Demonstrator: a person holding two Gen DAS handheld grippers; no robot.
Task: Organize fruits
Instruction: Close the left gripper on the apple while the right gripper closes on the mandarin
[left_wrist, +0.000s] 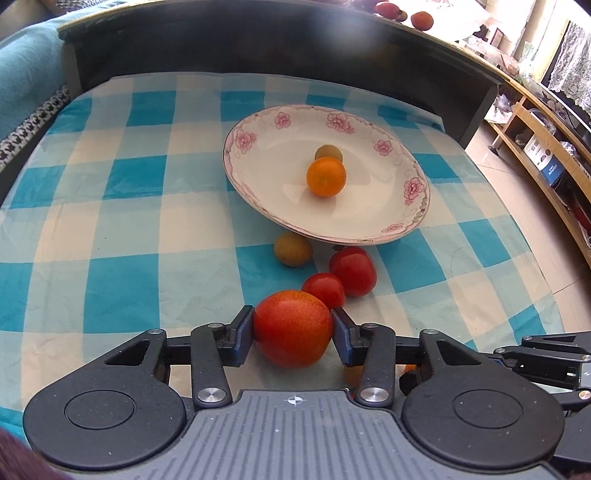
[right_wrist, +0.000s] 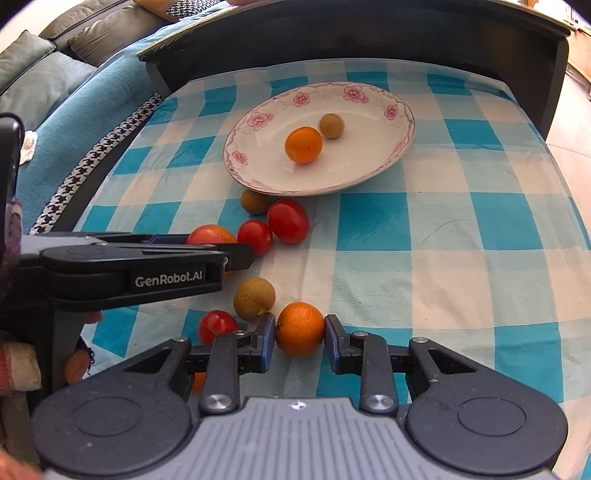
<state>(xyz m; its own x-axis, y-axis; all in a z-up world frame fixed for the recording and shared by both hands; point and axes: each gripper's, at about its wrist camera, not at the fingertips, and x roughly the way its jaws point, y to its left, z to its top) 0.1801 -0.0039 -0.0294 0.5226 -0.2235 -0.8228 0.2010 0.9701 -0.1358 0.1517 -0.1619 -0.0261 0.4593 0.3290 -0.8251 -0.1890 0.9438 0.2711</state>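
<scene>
A white floral plate (left_wrist: 369, 225) (right_wrist: 384, 110) on the checked cloth holds an orange (left_wrist: 326, 176) (right_wrist: 303, 144) and a small brown fruit (left_wrist: 328, 153) (right_wrist: 331, 126). My left gripper (left_wrist: 293, 330) is shut on a large red-orange fruit (left_wrist: 293, 328), which also shows in the right wrist view (right_wrist: 210, 234). My right gripper (right_wrist: 300, 334) is shut on a second orange (right_wrist: 300, 328). Two red tomatoes (left_wrist: 353, 270) (left_wrist: 324, 290) and a brown fruit (left_wrist: 293, 248) lie in front of the plate. Another brown fruit (right_wrist: 254, 298) and a small tomato (right_wrist: 218, 325) lie beside my right gripper.
The table has a dark raised back panel (left_wrist: 258, 48) (right_wrist: 369, 33). A teal sofa (right_wrist: 55, 110) stands to the left. Wooden shelves (left_wrist: 535, 122) stand to the right. Two fruits (left_wrist: 421, 19) lie on a far surface.
</scene>
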